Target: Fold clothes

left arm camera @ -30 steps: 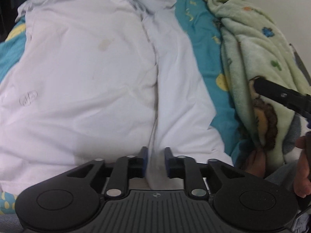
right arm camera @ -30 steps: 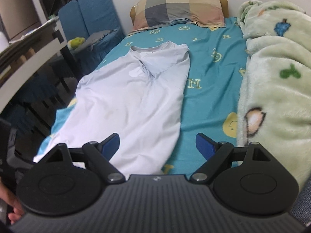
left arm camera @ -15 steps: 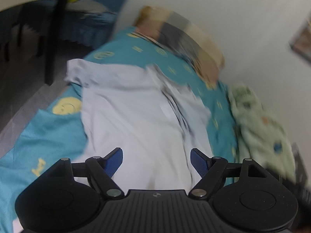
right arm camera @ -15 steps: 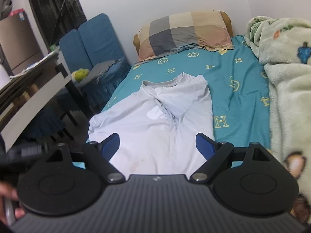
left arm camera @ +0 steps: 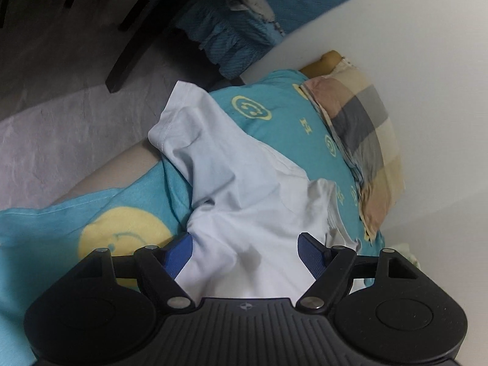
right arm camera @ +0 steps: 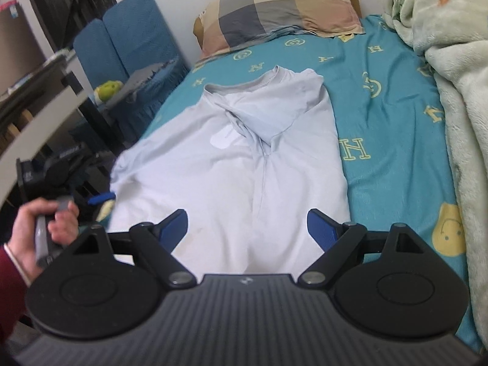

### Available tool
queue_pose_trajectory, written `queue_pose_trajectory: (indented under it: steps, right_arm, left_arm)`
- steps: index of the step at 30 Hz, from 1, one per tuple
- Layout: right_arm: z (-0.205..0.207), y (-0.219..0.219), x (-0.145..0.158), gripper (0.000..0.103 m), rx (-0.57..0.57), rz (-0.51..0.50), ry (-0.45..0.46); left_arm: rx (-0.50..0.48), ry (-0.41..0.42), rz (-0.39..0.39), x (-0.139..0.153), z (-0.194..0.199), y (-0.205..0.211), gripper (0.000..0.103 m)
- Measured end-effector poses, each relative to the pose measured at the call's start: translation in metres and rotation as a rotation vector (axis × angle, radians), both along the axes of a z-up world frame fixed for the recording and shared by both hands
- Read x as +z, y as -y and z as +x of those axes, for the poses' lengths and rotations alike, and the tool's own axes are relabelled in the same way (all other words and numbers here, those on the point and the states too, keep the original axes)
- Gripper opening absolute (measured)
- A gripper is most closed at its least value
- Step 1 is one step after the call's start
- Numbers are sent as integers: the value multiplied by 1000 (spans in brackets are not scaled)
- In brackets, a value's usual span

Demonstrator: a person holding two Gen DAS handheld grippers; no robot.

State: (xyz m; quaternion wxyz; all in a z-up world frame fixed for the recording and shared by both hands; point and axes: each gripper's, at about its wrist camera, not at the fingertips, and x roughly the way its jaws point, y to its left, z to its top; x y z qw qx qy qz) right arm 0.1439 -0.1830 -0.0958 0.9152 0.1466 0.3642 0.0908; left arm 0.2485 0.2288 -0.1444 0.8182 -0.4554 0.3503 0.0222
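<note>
The left gripper [left arm camera: 245, 254] is hovering with its jaws spread wide and nothing between them, just above the near part of a pale T-shirt [left arm camera: 244, 201]. Its blue fingertips [left arm camera: 180, 254] are framing the white cloth without pinching it. The T-shirt is lying on the teal bedsheet [left arm camera: 274, 103] with yellow smiley prints, and one short sleeve [left arm camera: 180, 113] is hanging out toward the edge of the bed, above the grey floor [left arm camera: 61, 116].

The right gripper [right arm camera: 247, 228] is also standing wide apart and empty, looking along the bed from the hem end of the shirt [right arm camera: 238, 164]. From this view the right side of the garment is lying folded inward over the chest, with its sleeve draped across the neckline area, while the left side is still spread out flat. The collar is pointing toward a checked pillow [right arm camera: 280, 9] at the head of the bed. A fleecy green blanket [right arm camera: 451, 76] is bunched along the right edge of the bedsheet [right arm camera: 390, 97], apart from the shirt. At the left edge, a hand [right arm camera: 39, 228] in a dark red sleeve is gripping the handle of the other tool.
</note>
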Motion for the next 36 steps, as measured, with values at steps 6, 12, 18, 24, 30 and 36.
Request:
queue_pose_trajectory:
  steps: [6, 12, 18, 24, 30, 36]
  right_arm:
    - [11, -10, -28, 87, 32, -14, -80]
    - [19, -14, -38, 87, 26, 9, -127]
    - [22, -20, -42, 87, 20, -3, -131]
    - [20, -20, -41, 87, 14, -11, -125]
    - [22, -21, -42, 87, 8, -17, -125]
    - [24, -21, -39, 87, -6, -20, -116]
  left_arm:
    - [82, 31, -56, -17, 25, -10, 77]
    - [103, 42, -130, -23, 28, -21, 77]
    - [73, 78, -108, -34, 47, -27, 77]
    - [53, 85, -23, -37, 71, -41, 59]
    - [57, 56, 19, -43, 79, -48, 6]
    - [6, 132, 182, -11, 77, -32, 2]
